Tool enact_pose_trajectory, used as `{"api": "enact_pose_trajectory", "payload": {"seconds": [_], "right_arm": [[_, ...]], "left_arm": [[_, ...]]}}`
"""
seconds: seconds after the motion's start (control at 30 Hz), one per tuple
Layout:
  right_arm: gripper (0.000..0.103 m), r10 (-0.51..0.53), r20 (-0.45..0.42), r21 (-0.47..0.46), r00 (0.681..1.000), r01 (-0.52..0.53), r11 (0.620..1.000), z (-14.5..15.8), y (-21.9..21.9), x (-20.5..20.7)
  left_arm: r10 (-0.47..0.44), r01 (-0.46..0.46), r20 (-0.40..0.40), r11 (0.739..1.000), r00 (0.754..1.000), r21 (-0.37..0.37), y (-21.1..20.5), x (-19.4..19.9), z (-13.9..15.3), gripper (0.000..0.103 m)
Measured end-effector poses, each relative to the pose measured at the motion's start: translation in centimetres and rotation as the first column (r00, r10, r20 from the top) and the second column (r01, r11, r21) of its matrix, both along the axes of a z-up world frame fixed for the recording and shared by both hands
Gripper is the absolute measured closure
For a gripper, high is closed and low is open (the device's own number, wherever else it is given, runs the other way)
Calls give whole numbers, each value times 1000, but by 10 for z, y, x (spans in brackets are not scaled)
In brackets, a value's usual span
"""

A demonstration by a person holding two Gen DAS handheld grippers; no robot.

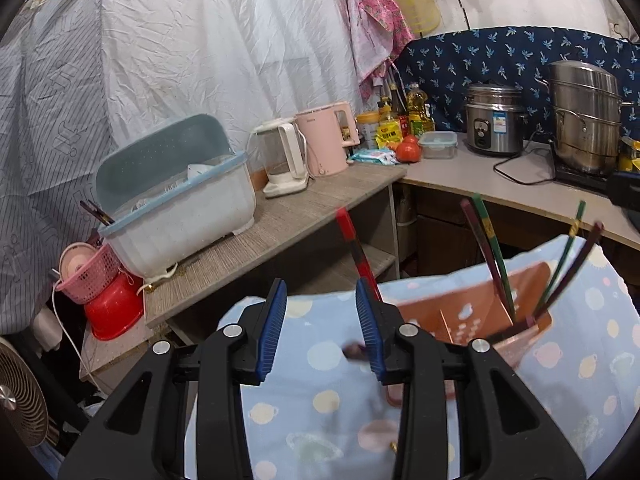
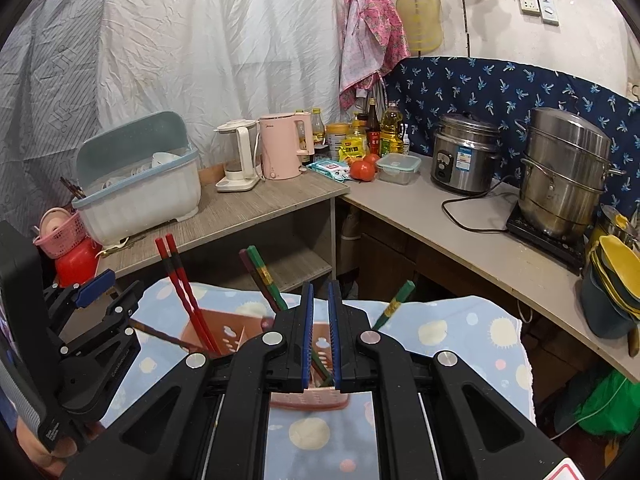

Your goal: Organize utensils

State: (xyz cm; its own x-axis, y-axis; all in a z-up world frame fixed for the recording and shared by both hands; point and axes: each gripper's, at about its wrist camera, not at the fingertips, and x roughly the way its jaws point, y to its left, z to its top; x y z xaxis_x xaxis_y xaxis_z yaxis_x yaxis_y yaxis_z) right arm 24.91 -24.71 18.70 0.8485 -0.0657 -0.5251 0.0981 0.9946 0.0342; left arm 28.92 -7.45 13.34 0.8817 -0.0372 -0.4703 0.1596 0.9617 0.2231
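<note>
Cluttered kitchen behind; on the dotted cloth (image 2: 460, 332) stands the holder (image 2: 236, 332), chopsticks (image 2: 180, 280) upright inside; left gripper (image 1: 320, 320) jaws part-open, empty; right gripper (image 2: 320, 332) jaws closed on nothing — best approach loose sticks squarely, gripping mid-shaft.

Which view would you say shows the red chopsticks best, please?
The right wrist view: both red chopsticks stand clearly in the orange utensil holder. The left wrist view shows one blurred red stick, partly hidden behind a finger.
</note>
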Motion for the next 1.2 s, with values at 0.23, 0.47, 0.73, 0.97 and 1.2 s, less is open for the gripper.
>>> {"api": "enact_pose_trajectory", "payload": {"seconds": [0.23,0.47,0.73,0.97,1.2], "right_arm": [[94,-7,-6,9,1000,7,1000,-12,-1,-39],[93,-14,-48,39,999,16,999,-38,-2,-77],[93,-5,-134,101,991,19,995,-82,6,-109],[93,-6,-179,135,984,31,990,-103,6,-117],[93,6,-190,143,982,21,990,-109,7,-112]], "left_arm": [[-3,0,-58,999,998,-53,12,-28,-20,67],[-84,73,-134,994,987,-87,17,-70,-54,59],[-223,203,-263,974,939,-100,-3,-110,-134,59],[-272,274,-296,961,916,-36,-25,-111,-180,61],[-275,276,-352,960,894,-50,-29,-96,-189,101]]}}
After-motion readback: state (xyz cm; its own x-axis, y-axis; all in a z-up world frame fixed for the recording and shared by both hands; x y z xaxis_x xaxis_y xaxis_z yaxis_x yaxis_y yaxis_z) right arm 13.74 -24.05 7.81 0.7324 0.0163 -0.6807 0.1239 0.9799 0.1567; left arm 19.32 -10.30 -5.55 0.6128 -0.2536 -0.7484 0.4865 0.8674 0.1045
